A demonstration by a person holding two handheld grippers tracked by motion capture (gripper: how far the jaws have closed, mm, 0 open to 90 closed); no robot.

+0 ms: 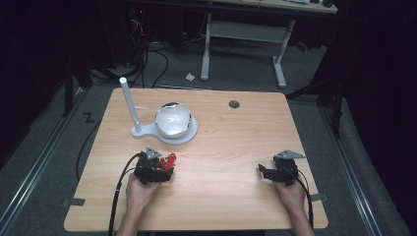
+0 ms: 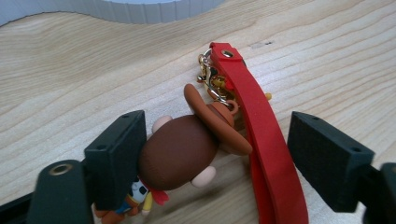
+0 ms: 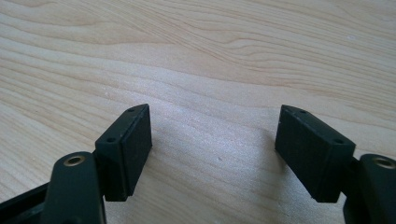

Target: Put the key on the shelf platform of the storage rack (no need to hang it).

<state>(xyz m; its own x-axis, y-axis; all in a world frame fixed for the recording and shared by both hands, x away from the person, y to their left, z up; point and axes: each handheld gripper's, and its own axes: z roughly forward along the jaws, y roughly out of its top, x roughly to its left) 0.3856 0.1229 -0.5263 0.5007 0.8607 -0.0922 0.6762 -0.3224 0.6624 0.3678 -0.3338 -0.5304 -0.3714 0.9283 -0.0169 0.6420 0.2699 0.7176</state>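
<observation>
Left gripper (image 1: 166,164) sits low on the table (image 1: 231,147), near-left of centre, held by the left hand (image 1: 140,191). In the left gripper view its jaws straddle a small figure keychain (image 2: 180,151): round brown head, brown cowboy hat, a red strap (image 2: 266,154) running from a gold clasp (image 2: 212,77) at the far end back toward the near edge. One pad touches the brown head; the other pad stands clear of the red strap, with bare wood between. Not clamped yet, so the gripper counts as released around the toy. The keychain lies flat on the wood, and in the high view it shows as a red fleck at the left gripper's tip.

Right gripper (image 1: 263,172) rests near-right on the table, in the right hand (image 1: 291,194), well apart from the left one. In the right gripper view its jaws are spread wide with only wood grain between them: released.

Farther out: a white stand (image 1: 189,135) with a flat base lies beyond the left gripper, toward the far-left part of the table. A silver bowl (image 1: 172,119) sits on the base, and a white upright post (image 1: 129,105) rises at the base's left end. The base's ribbed white rim crosses the top of the left gripper view. A dark round hole (image 1: 234,104) marks the far side of the tabletop.
</observation>
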